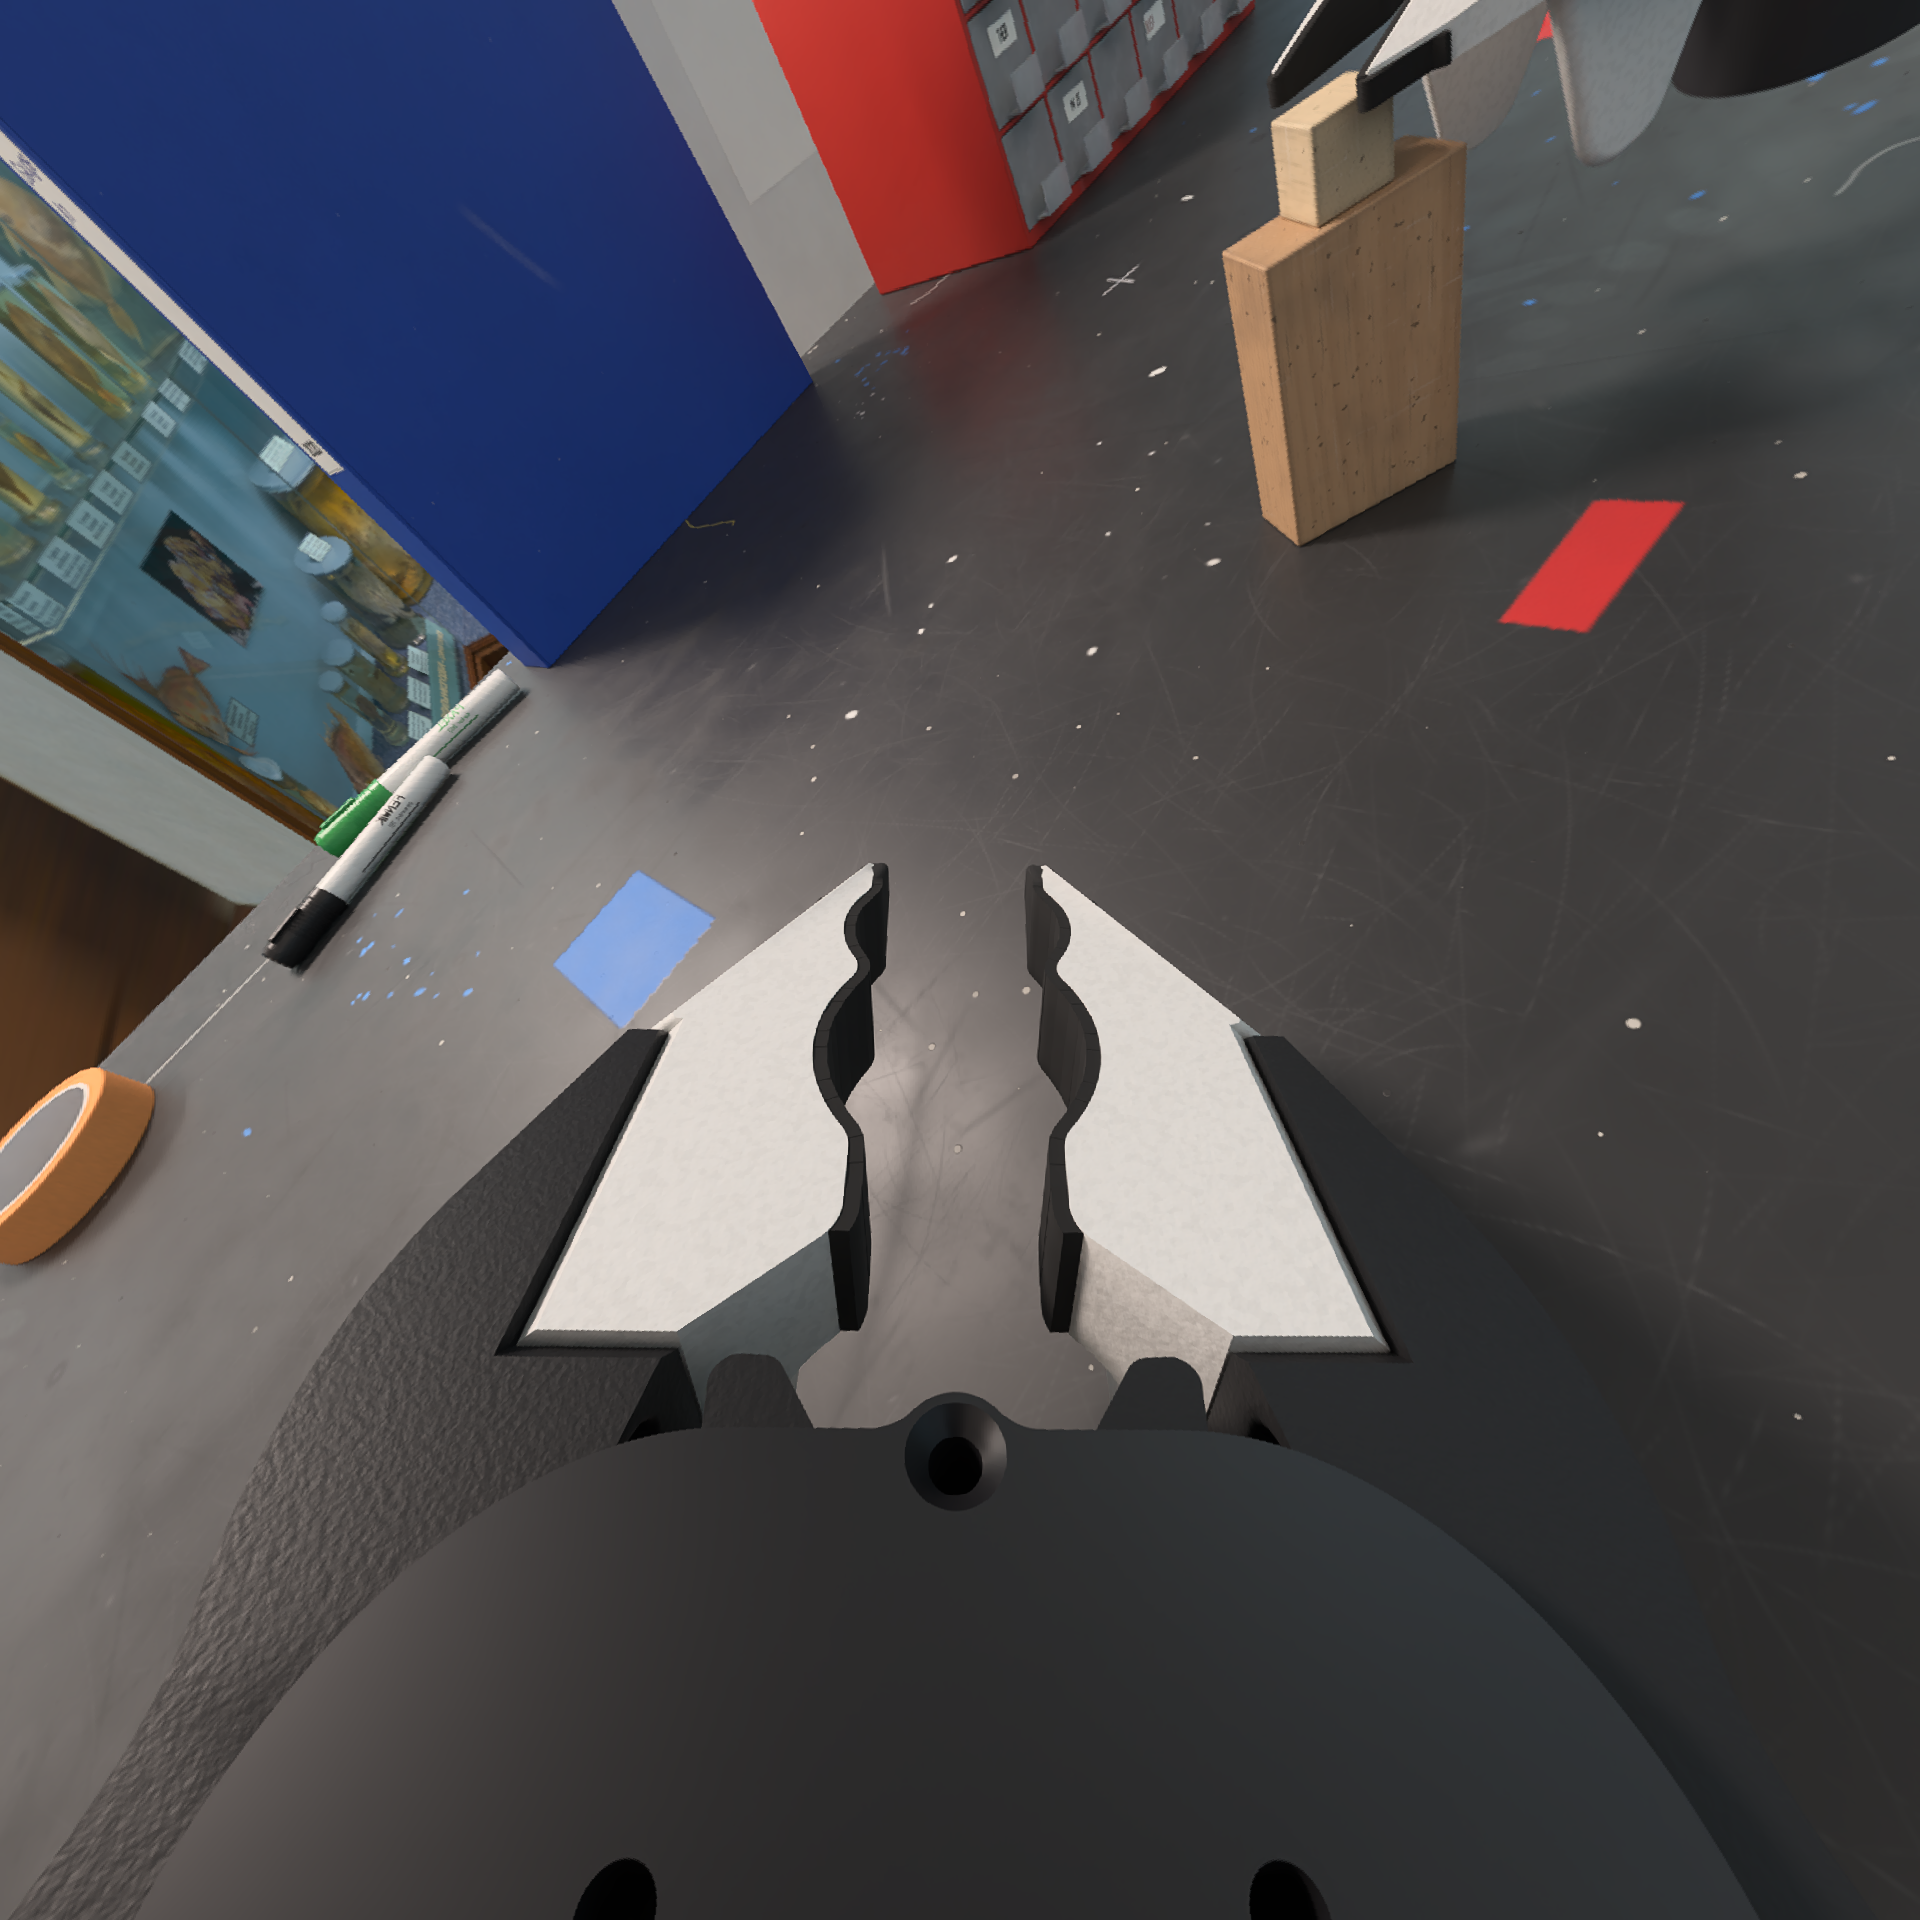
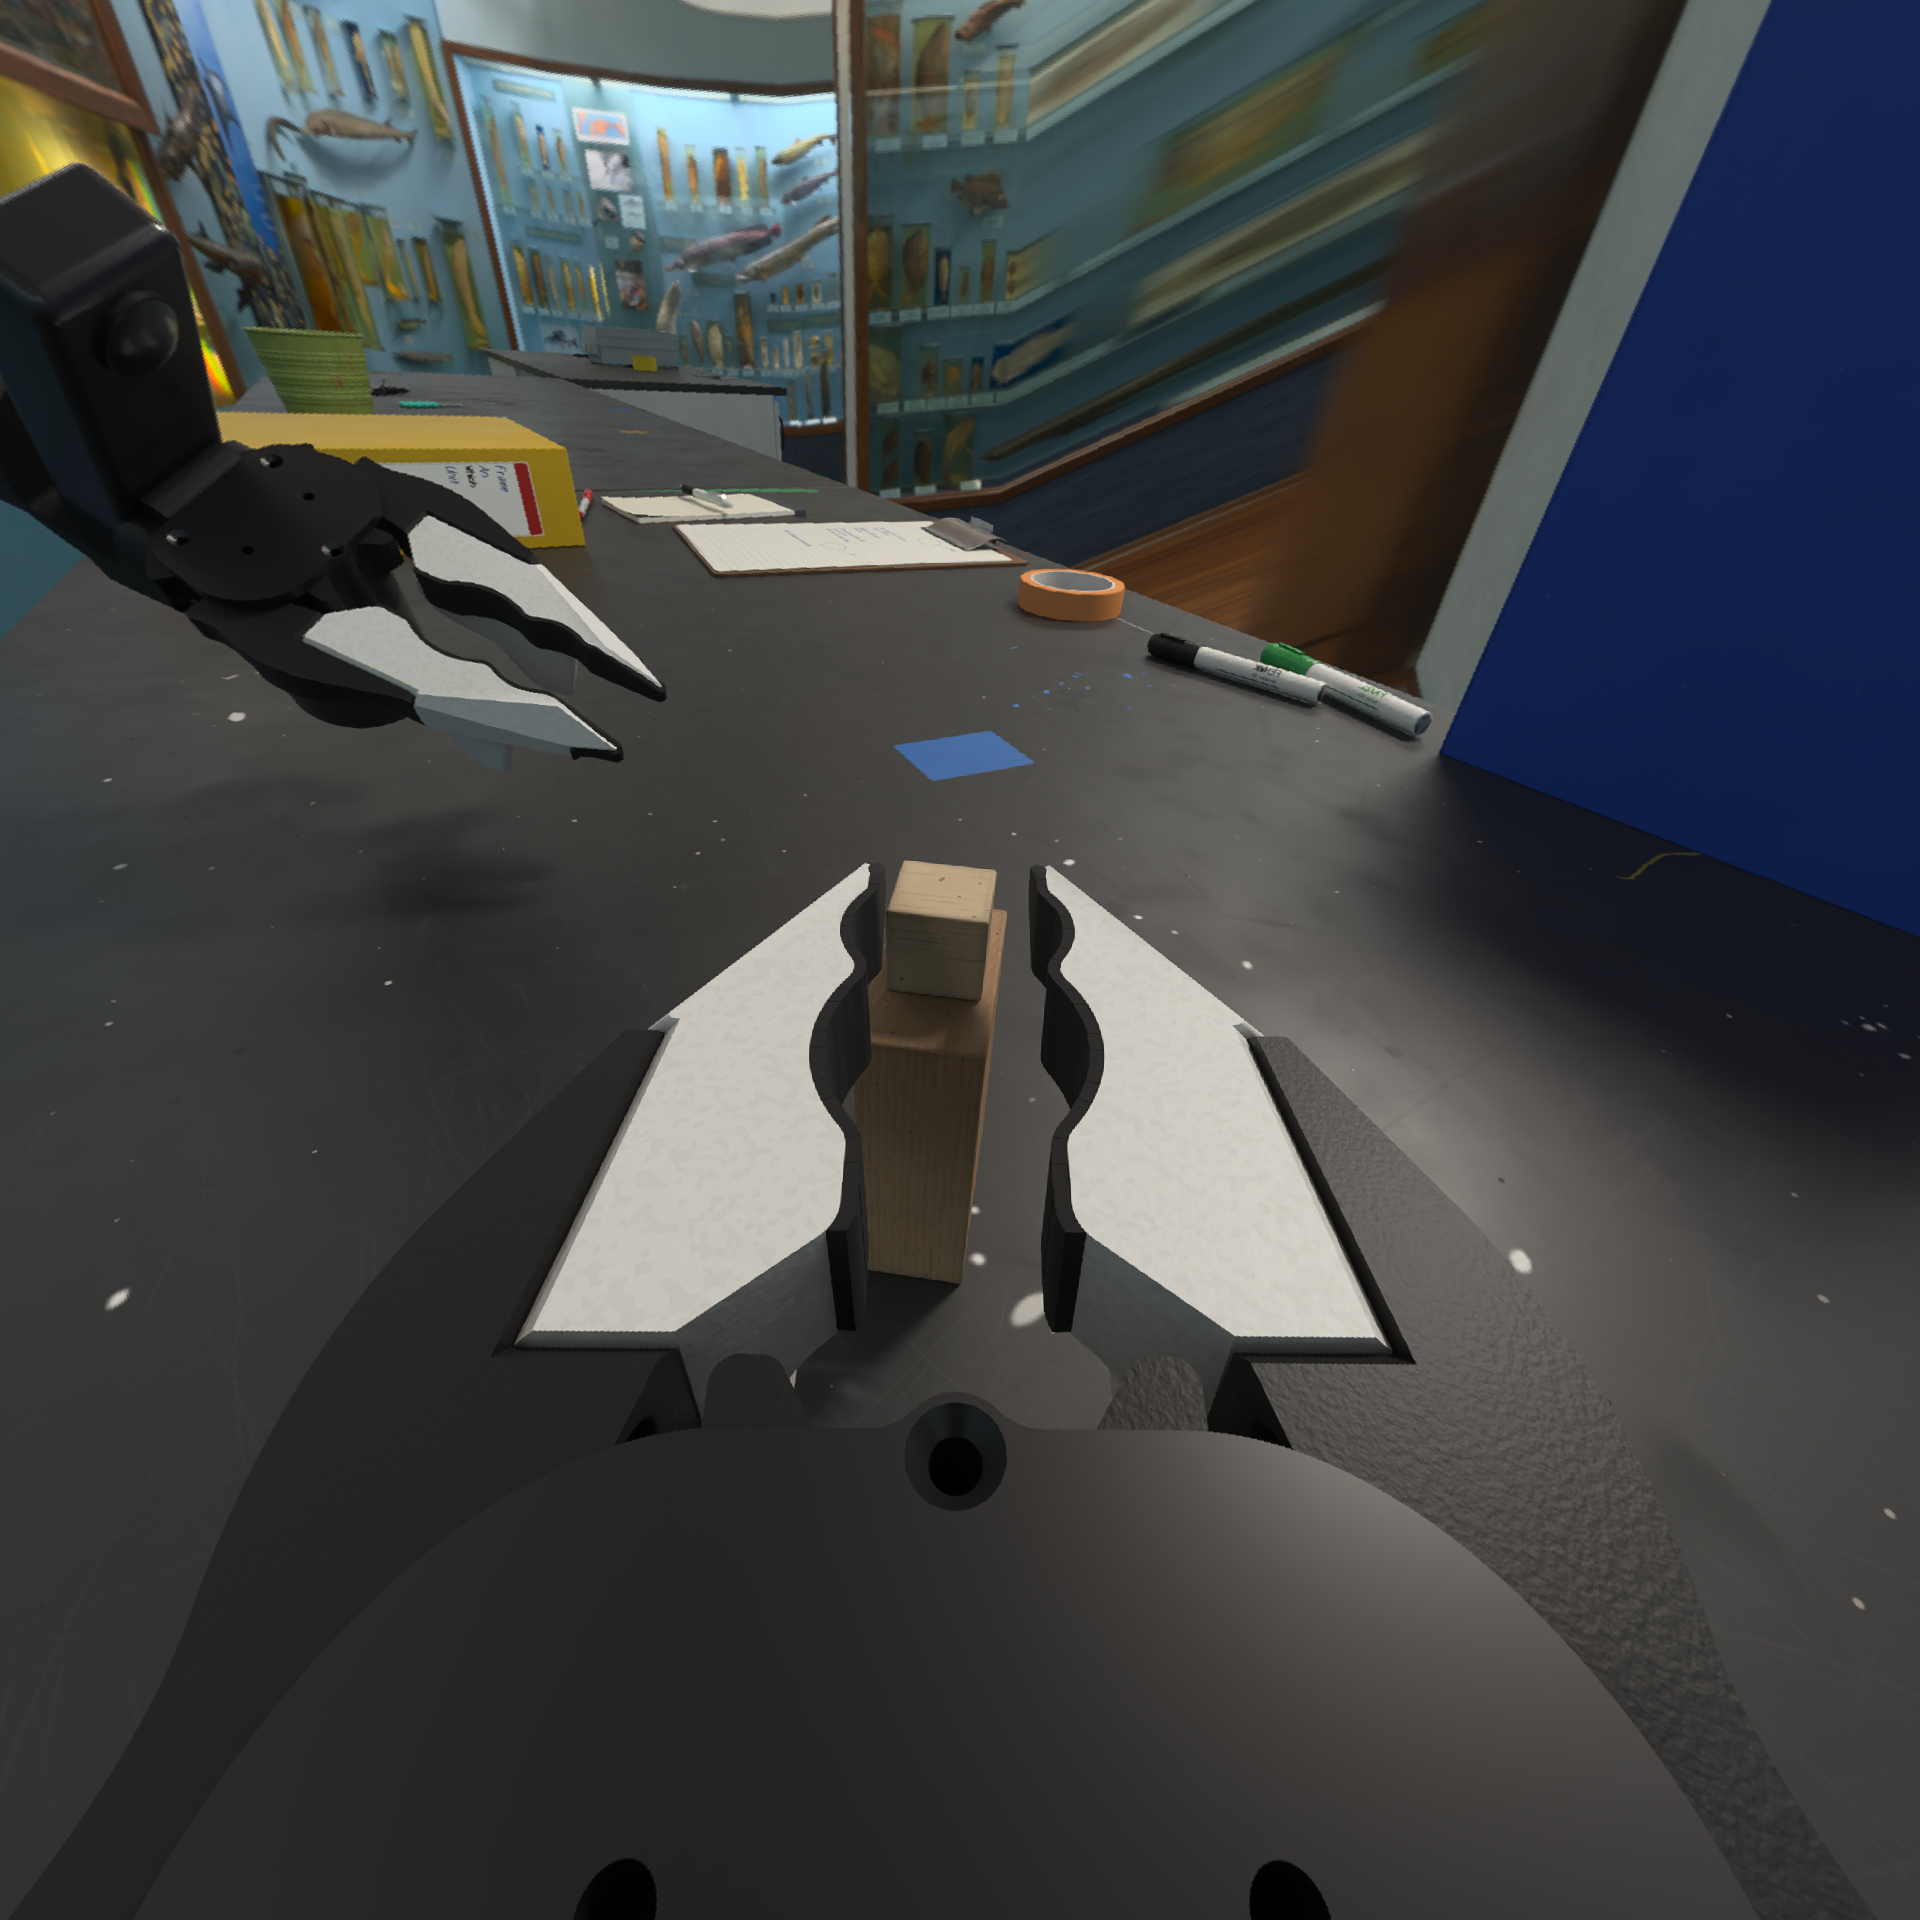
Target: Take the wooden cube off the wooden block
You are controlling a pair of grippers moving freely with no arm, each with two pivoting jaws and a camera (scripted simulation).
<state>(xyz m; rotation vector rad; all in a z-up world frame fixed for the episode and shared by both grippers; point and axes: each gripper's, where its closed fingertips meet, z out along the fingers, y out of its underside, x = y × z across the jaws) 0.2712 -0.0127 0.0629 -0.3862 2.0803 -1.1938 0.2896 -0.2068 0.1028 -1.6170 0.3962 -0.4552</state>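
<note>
Atop darker block (image 2: 925, 1132), pale cube (image 2: 940, 928).

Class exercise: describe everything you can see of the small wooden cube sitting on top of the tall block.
The wooden cube is small, pale and light-grained, paler than the browner wooden block beneath it. It sits upright on the top end of that standing block, apparently toward one edge of it. The right gripper has its open jaws on either side of the cube; a gap shows on the right side, and contact on the left is unclear. The left gripper hovers well away.
</note>
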